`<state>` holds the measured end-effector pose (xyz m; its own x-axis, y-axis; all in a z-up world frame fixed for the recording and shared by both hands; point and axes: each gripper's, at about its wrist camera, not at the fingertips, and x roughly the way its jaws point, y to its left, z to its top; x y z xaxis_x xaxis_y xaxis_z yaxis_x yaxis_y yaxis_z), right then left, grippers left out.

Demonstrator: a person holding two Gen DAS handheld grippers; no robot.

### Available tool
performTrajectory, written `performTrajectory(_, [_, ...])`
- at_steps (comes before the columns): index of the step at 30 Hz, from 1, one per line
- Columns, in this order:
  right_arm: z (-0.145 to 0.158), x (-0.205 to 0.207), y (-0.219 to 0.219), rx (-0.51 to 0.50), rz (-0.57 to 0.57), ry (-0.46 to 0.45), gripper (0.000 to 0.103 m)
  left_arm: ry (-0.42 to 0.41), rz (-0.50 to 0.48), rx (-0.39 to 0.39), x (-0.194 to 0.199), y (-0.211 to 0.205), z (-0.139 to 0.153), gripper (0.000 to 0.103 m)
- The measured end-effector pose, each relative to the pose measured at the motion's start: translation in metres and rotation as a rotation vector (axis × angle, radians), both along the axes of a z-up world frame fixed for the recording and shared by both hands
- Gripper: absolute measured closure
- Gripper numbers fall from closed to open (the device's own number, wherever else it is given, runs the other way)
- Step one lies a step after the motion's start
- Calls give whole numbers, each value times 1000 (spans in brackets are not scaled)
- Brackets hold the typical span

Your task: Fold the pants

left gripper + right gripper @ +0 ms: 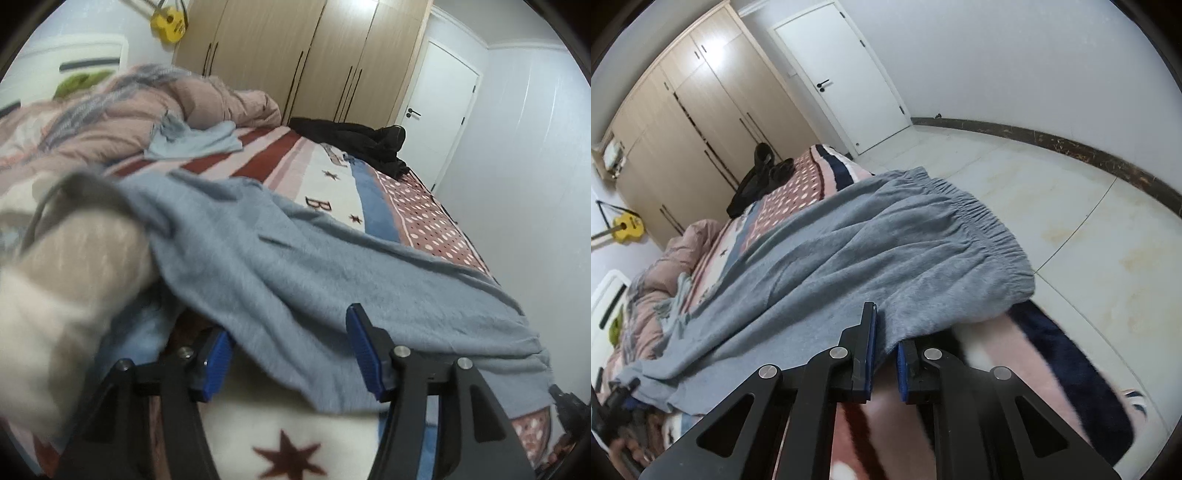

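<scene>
Soft, fuzzy gray pants with a bunchy stretchy waistband lie on the starry blanket. Left gripper is wide open around the hem; right gripper pinches the edge.

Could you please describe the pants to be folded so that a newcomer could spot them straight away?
Start at the bed with its striped, starred blanket. The pants lie spread along its near edge. They are plain blue-grey with a gathered elastic waistband, larger than the small light-blue cloth by the pink duvet, unlike the black clothes.
</scene>
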<state>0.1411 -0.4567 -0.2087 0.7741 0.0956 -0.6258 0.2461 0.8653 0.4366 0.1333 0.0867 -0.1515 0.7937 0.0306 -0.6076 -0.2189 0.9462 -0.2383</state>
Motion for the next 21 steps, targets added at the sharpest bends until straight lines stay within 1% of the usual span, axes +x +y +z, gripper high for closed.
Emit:
performTrajectory(1, [-1,0,-1,4,3,5,99,2,11,4,4,1,0,51])
performTrajectory(2, [-1,-1,-2,6,5,7,99,6,20,-12,8,5,0,70])
performTrajectory(4, [0,-5,-3,0,3,4,99,19,19,-42,14,10,0,98])
performTrajectory(5, [1,-7,-4,-3,-1,3,99,15,15,-45,15,12,1,98])
performTrajectory(7, [2,-11,-7,4,-11,3,99,-2,1,-25,10,11,7,101])
performTrajectory(11, [6,-18,-12,-13,-10,-3,99,-45,-32,1,-10,12,28,101])
performTrajectory(16, [22,-16,-17,-13,45,-12,99,-29,-72,18,-17,20,52,101])
performTrajectory(21, [42,-9,-21,-46,85,-16,100,-4,-116,77,-13,20,76,101])
